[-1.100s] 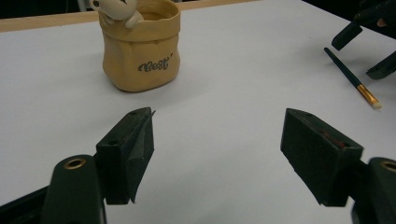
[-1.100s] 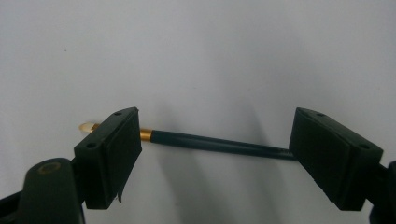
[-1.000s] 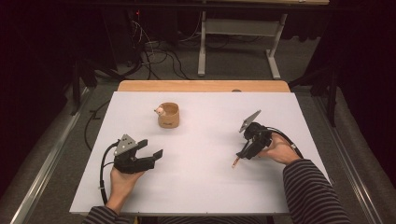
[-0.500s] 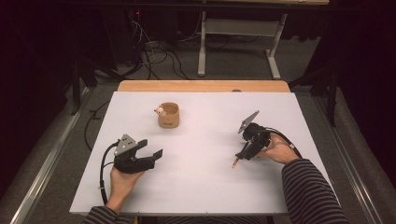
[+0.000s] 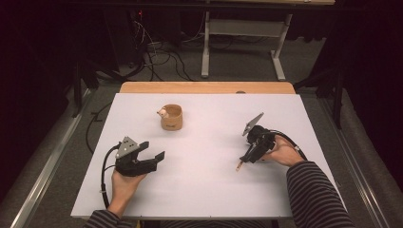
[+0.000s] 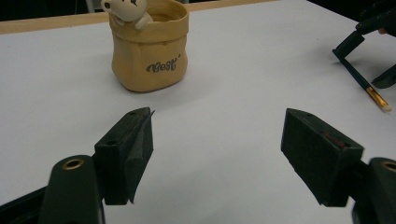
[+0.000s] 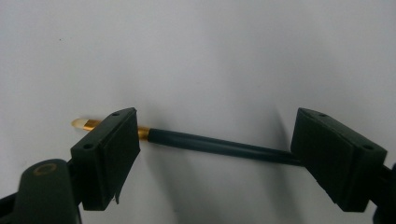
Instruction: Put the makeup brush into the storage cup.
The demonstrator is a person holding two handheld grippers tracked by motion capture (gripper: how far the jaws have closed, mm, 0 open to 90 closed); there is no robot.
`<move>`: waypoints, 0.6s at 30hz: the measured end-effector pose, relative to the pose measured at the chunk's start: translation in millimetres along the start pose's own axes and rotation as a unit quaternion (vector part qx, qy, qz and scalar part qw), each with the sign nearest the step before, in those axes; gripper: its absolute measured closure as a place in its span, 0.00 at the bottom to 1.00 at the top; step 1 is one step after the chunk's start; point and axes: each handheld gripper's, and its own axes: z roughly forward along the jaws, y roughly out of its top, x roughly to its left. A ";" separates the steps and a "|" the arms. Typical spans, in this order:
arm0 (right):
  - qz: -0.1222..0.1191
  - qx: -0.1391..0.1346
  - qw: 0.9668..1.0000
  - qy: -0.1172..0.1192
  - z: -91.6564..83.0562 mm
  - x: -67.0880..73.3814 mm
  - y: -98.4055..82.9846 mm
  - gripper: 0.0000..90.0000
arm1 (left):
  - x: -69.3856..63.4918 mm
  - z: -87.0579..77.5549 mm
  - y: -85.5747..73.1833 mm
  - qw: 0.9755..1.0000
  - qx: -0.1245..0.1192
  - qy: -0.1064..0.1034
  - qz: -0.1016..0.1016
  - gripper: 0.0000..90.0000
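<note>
Shifted slightly lower and leftward since the earlier frames: right gripper (image 5: 249,154), jaws spread wide over the brush (image 7: 219,147) lying on the white table (image 5: 199,190), right of centre in the high view. Unmoved at lower left: left gripper (image 5: 154,156), jaws likewise spread, gripping nothing. Upper centre-left: tan pot (image 5: 171,117) with a small white bear figure (image 6: 123,10) peeking over its rim. Readable in the left gripper view, illegible from above: "Best". Clear in the right gripper view: gold ferrule and pale tip.

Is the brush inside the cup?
No, the brush lies flat on the white table, between the open jaws of the right claw.
</note>
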 end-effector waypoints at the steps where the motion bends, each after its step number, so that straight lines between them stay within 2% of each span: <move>1: -0.001 0.000 1.000 0.001 0.4 -0.2 -0.1 0.19 | 0.1 -0.2 0.0 1.000 0.000 0.001 0.000 0.29; 3: 0.003 0.003 1.000 0.001 1.3 0.4 -0.5 0.19 | 0.1 -0.3 0.0 1.000 -0.001 0.001 0.000 0.29; 12: -0.007 0.011 1.000 -0.001 3.2 0.5 -1.7 0.19 | 0.0 -1.0 0.2 1.000 -0.003 0.001 0.000 0.29; 18: -0.002 0.013 1.000 -0.003 2.8 0.4 -3.6 0.19 | -0.6 -0.5 0.1 1.000 -0.003 0.001 0.000 0.28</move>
